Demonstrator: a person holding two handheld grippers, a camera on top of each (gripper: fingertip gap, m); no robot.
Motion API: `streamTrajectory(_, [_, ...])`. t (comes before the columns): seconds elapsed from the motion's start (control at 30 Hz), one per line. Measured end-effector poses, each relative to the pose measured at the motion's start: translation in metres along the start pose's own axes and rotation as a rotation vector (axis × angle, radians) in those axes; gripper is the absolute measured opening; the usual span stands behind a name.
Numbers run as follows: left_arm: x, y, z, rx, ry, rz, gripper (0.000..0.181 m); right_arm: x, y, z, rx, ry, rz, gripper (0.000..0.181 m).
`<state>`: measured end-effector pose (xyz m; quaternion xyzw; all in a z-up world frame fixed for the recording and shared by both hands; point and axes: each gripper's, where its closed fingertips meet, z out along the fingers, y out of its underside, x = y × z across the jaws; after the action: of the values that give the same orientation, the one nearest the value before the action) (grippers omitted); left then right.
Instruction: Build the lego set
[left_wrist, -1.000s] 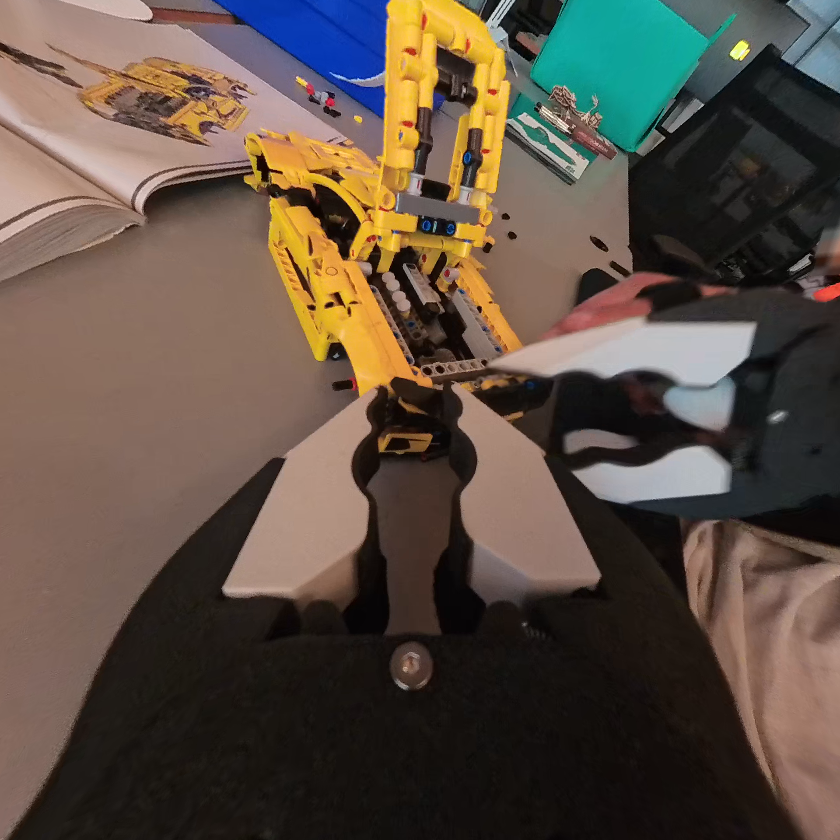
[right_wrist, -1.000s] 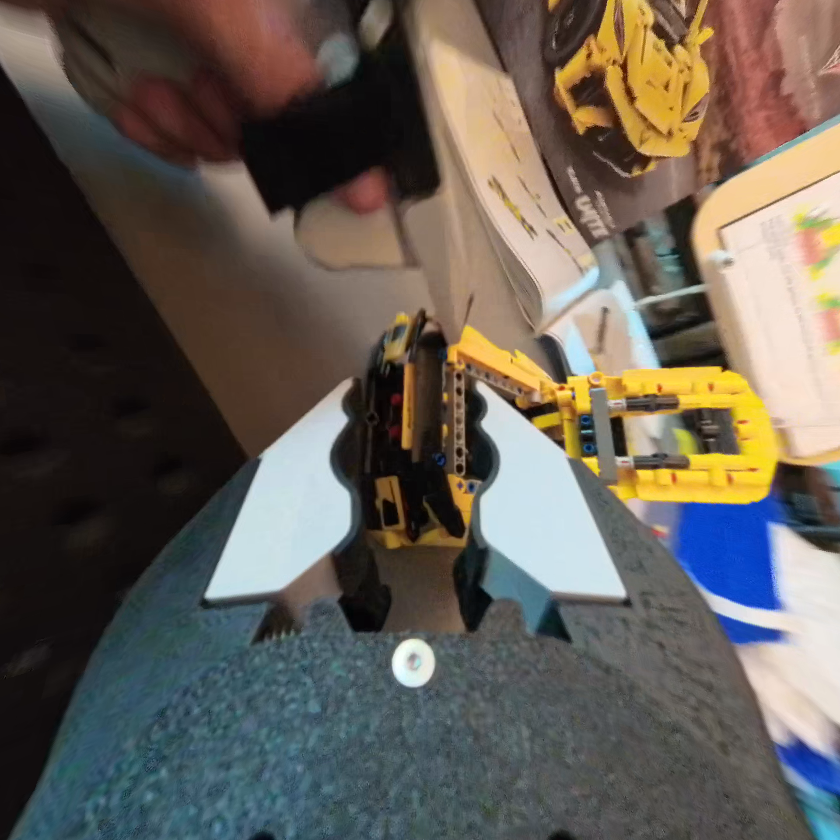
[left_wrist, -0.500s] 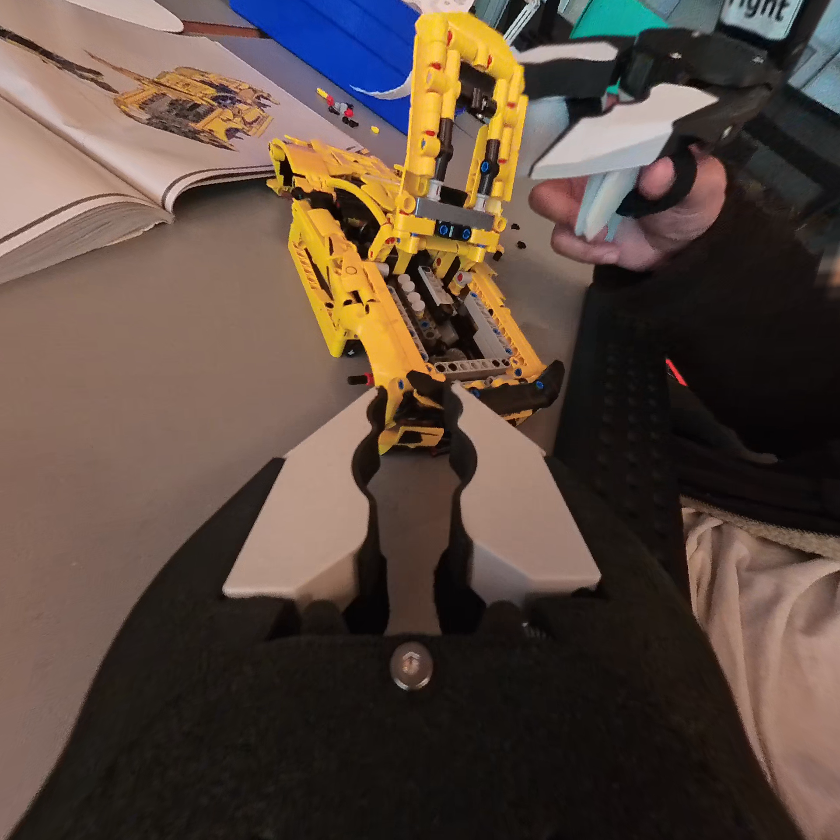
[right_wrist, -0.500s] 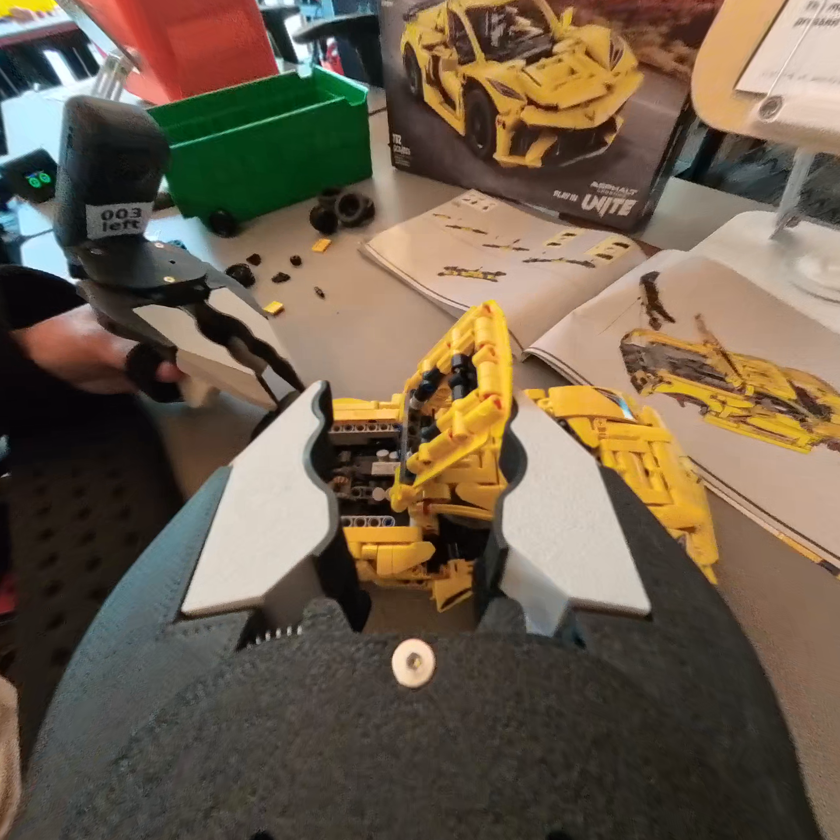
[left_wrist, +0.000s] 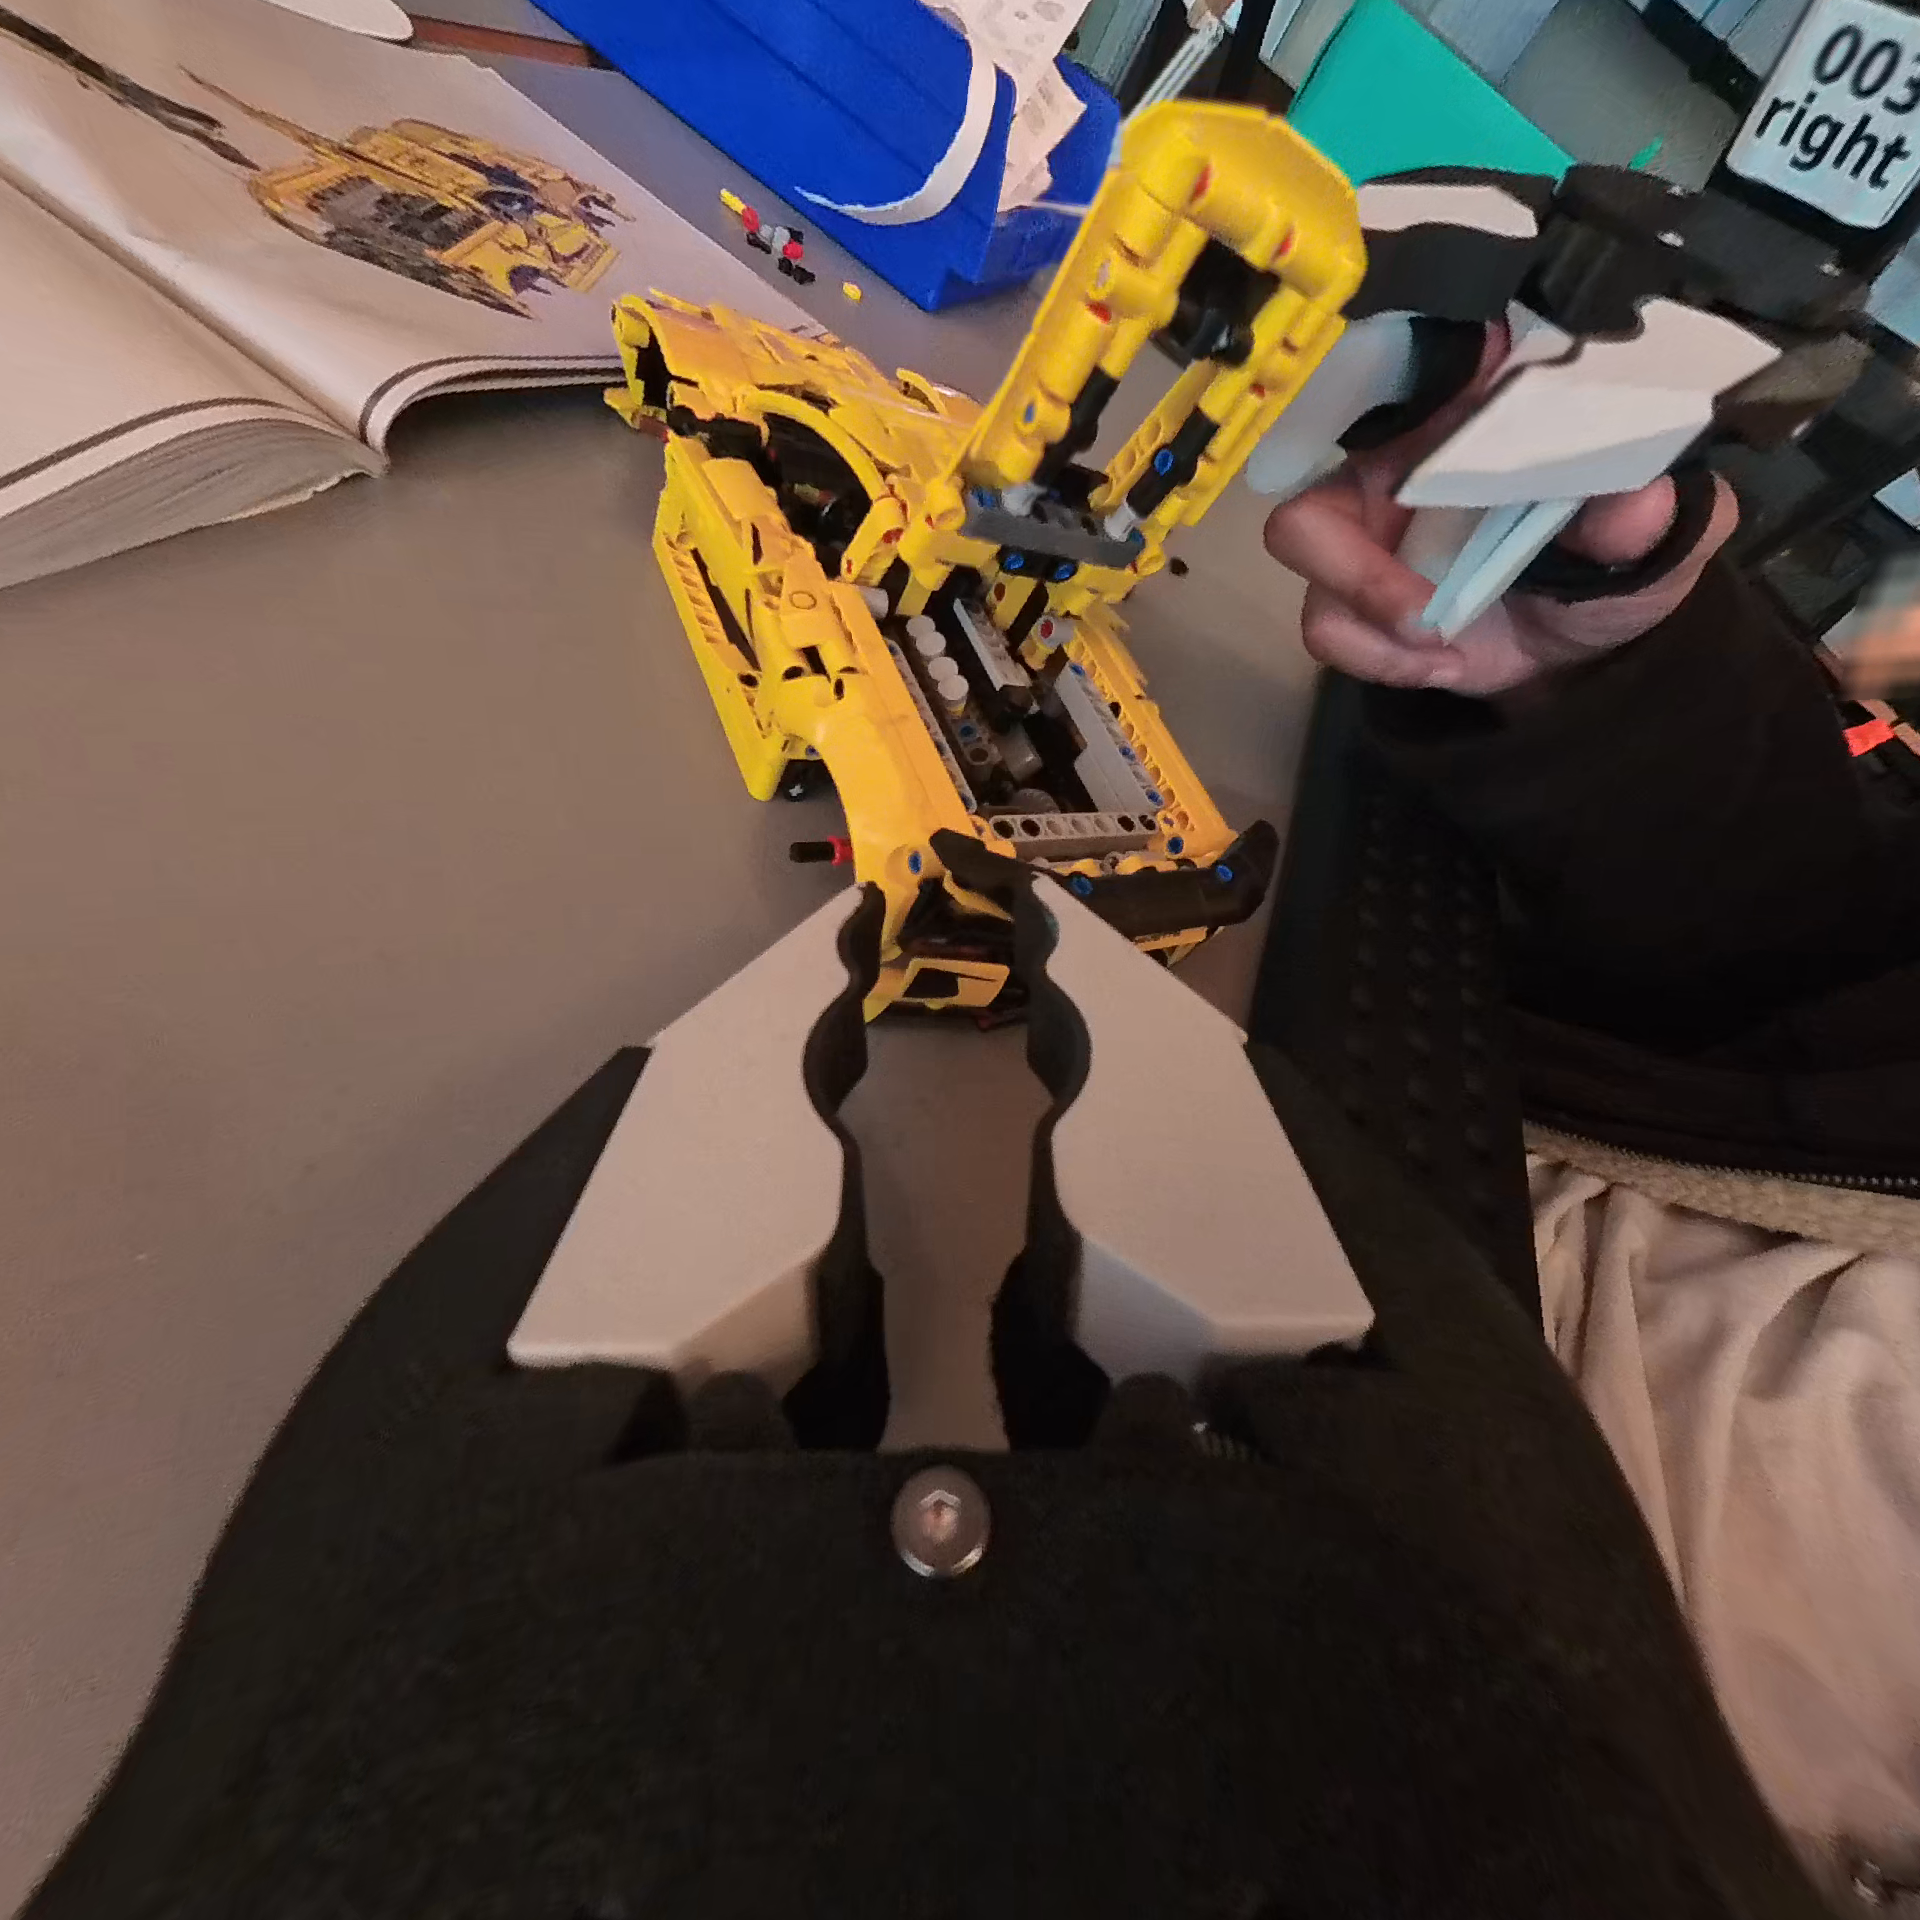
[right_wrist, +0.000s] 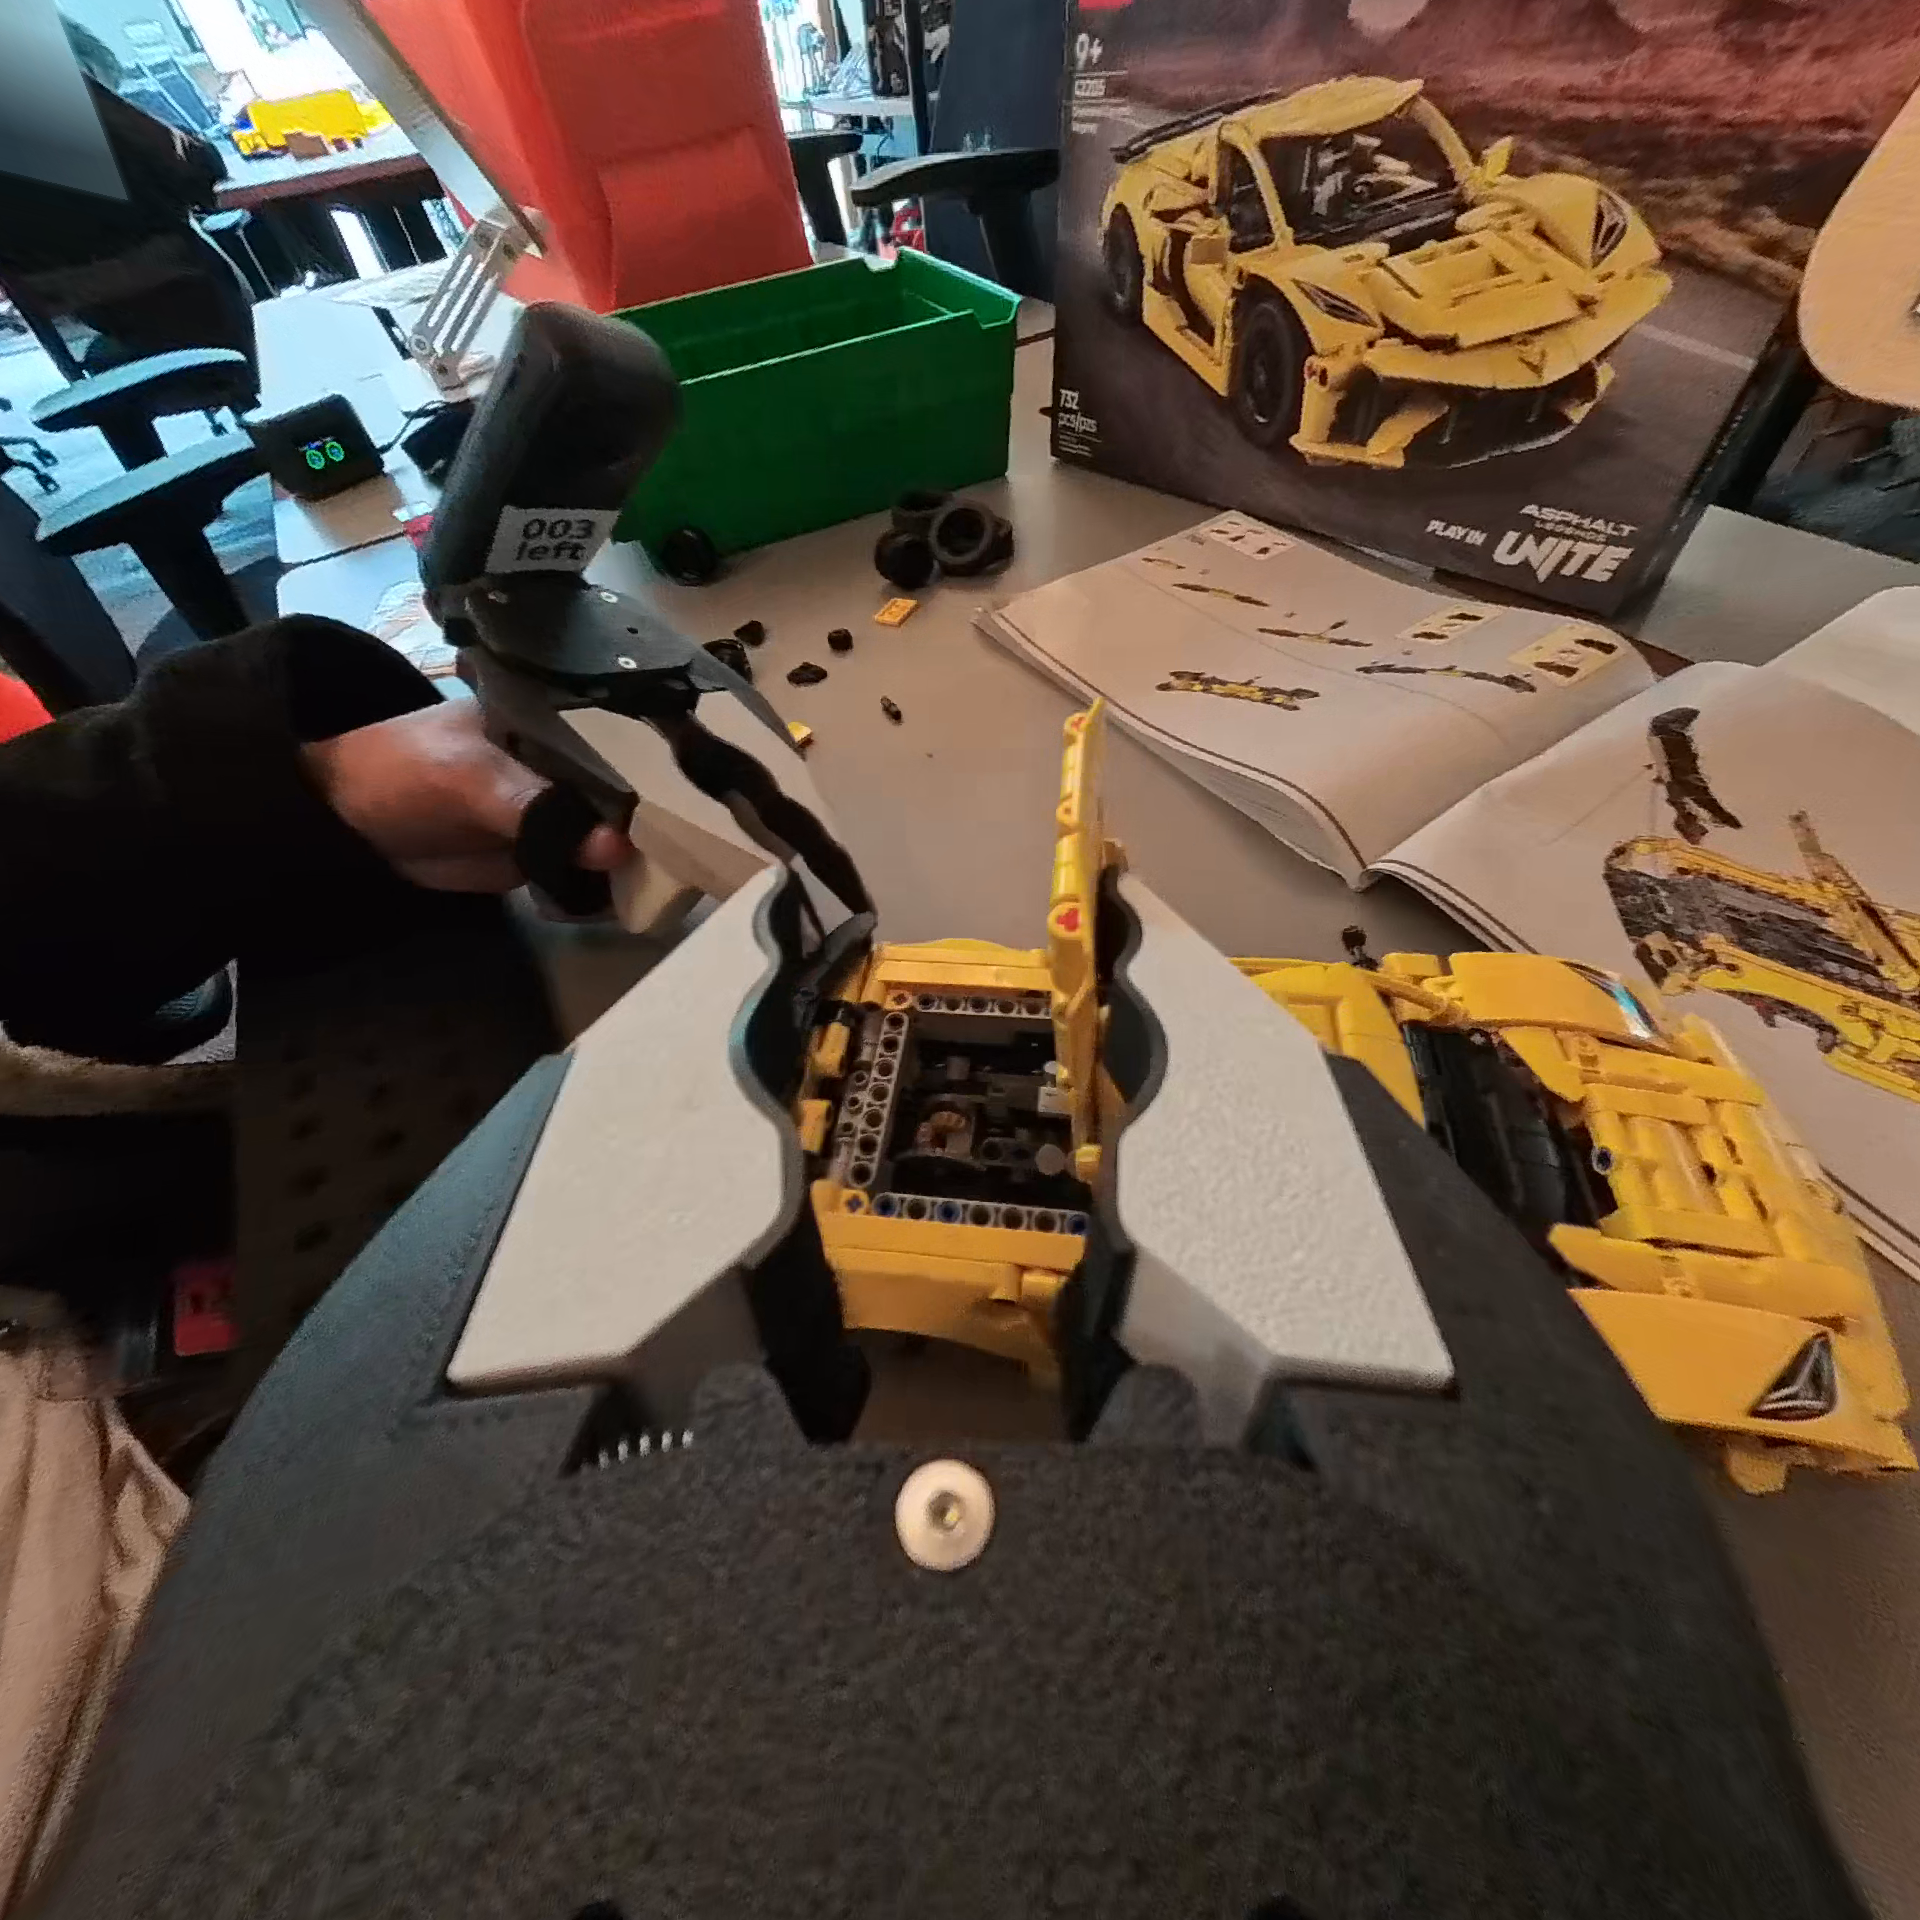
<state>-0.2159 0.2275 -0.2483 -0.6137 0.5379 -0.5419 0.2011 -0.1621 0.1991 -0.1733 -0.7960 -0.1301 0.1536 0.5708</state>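
The yellow lego car (left_wrist: 831, 665) lies on the grey table, its rear towards me in the left wrist view, and also shows in the right wrist view (right_wrist: 1558, 1143). Its hinged yellow engine cover (left_wrist: 1174, 312) stands raised and leans right. My left gripper (left_wrist: 943, 914) is shut on the car's rear end, and it shows in the right wrist view (right_wrist: 831, 894) too. My right gripper (right_wrist: 945, 935) is open above the engine bay. The cover (right_wrist: 1081, 852) stands edge-on against the inner side of its right finger. In the left wrist view the right gripper (left_wrist: 1351, 343) sits beside the cover's top.
An open instruction book (right_wrist: 1558, 831) lies beyond the car, and the set's box (right_wrist: 1403, 291) stands behind it. A green bin (right_wrist: 831, 395), black tyres (right_wrist: 945, 535) and small loose parts (left_wrist: 774, 234) are on the table. A blue bin (left_wrist: 831, 104) stands at the back. Left tips to right tips: about 10 centimetres.
My right gripper has left the car's side, risen and opened wider around the raised cover. The cover now leans to the right. My left gripper keeps its hold on the rear.
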Motion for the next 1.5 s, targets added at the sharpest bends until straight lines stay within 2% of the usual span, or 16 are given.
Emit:
streamTrajectory(0.17, [0.000,0.000,0.000,0.001,0.000,0.001,0.025,-0.016,0.009,0.002,-0.038,-0.003,-0.062,0.054])
streamTrajectory(0.53, [-0.001,-0.001,-0.001,0.004,-0.020,0.016,0.024,-0.063,0.047,0.007,-0.190,-0.101,-0.141,0.068])
streamTrajectory(0.87, [0.001,-0.001,0.000,0.000,-0.008,0.015,0.024,-0.064,0.091,0.018,-0.376,-0.041,-0.276,0.076])
streamTrajectory(1.0, [0.001,-0.001,0.000,0.000,-0.009,0.018,0.024,-0.065,0.092,0.017,-0.386,-0.035,-0.302,0.078])
streamTrajectory(1.1, [0.002,-0.003,-0.001,0.010,-0.011,0.027,0.024,-0.062,0.079,0.007,-0.329,-0.039,-0.271,0.078])
streamTrajectory(1.17, [0.004,-0.009,-0.005,0.045,-0.011,0.044,0.027,-0.052,0.067,-0.008,-0.279,-0.034,-0.232,0.079])
streamTrajectory(1.27, [0.005,-0.014,-0.011,0.080,-0.078,0.082,0.037,-0.015,0.049,-0.038,-0.192,0.020,-0.152,0.077])
streamTrajectory(1.37, [0.024,-0.004,-0.007,0.025,-0.131,0.142,0.058,0.037,0.029,-0.069,-0.043,0.090,-0.058,0.072])
streamTrajectory(1.4, [0.026,0.001,-0.005,-0.013,-0.194,0.192,0.062,0.058,0.025,-0.078,-0.022,0.128,-0.023,0.070])
streamTrajectory(1.5, [0.032,0.008,0.009,-0.099,-0.350,0.300,0.081,0.132,0.040,-0.087,-0.088,0.240,0.076,0.072])
